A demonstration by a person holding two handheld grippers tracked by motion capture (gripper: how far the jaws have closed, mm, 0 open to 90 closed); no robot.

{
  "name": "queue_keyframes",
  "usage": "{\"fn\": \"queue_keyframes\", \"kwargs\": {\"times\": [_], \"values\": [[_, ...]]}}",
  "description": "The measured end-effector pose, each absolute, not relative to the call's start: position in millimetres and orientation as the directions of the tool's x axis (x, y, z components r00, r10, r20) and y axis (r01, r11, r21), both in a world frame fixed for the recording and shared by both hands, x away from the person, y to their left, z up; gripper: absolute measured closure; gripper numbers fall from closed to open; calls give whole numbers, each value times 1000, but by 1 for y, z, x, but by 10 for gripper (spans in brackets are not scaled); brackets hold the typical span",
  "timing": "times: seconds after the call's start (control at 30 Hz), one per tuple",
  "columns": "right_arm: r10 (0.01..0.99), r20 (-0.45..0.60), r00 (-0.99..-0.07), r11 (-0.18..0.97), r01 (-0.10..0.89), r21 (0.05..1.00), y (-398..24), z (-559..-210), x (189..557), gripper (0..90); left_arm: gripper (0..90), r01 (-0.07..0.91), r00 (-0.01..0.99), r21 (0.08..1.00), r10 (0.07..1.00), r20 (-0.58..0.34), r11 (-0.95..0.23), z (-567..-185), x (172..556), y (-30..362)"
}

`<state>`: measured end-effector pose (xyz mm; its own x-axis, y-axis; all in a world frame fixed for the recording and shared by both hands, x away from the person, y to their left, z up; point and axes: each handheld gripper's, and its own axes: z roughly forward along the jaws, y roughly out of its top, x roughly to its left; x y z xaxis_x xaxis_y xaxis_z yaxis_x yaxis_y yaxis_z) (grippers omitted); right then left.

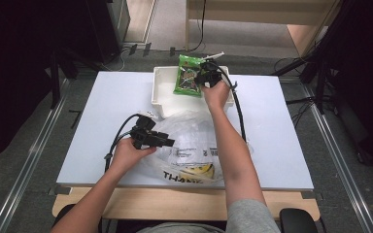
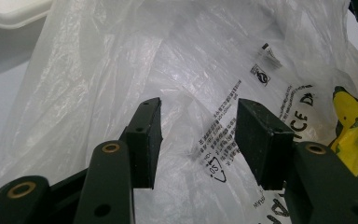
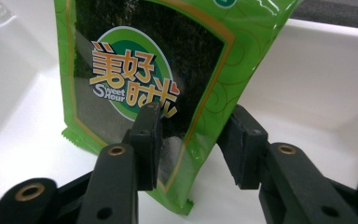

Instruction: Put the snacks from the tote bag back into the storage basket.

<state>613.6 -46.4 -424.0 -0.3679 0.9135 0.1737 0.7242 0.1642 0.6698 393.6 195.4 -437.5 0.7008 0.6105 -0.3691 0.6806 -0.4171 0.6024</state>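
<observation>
My right gripper (image 1: 205,77) is stretched out over the white rectangular plastic tub (image 1: 161,94) at the far side of the pale table (image 1: 102,121), and the green foil snack packet with a dark window and orange lettering (image 1: 187,75) stands tilted in that tub, its upper end leaning over the far rim. In the right gripper view the packet (image 3: 168,70) stands upright between my two black jaws, its lower right corner in the gap and its bottom edge down against the tub's white floor (image 3: 28,154). The left jaw lies in front of the packet's face and the right jaw stands behind its edge; I see the jaws apart and cannot make out either pad pressing into the foil, so I take this gripper as open around the packet and not clamped on it. My left gripper (image 1: 167,142) lies low near the front of the table, its jaws pointing across the crumpled, translucent white plastic shopping bag with black print and a yellow figure (image 1: 194,145) that lies just in front of the tub. In the left gripper view its jaws stand wide apart with nothing between them, hovering just above the bag's wrinkled film (image 2: 191,84), with the yellow figure (image 2: 349,121) off to the right.
</observation>
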Motion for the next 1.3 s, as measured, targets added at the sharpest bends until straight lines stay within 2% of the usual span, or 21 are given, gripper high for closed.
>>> {"fn": "queue_keyframes", "kwargs": {"times": [0.17,0.47,0.7,1.3], "values": [[915,157,-371,185,733,655,-45,-425,613,617,517,682,699,601,613,-368,-417,-438,393,195],[915,200,-351,142,742,655,-48,-424,614,624,517,684,695,606,615,-373,-405,-438,393,198],[912,199,-359,150,742,654,-49,-422,612,623,517,687,694,604,613,-378,-404,-438,393,197],[888,229,-400,164,739,654,-49,-410,604,567,510,690,691,602,612,-384,-401,-437,393,197]]}}
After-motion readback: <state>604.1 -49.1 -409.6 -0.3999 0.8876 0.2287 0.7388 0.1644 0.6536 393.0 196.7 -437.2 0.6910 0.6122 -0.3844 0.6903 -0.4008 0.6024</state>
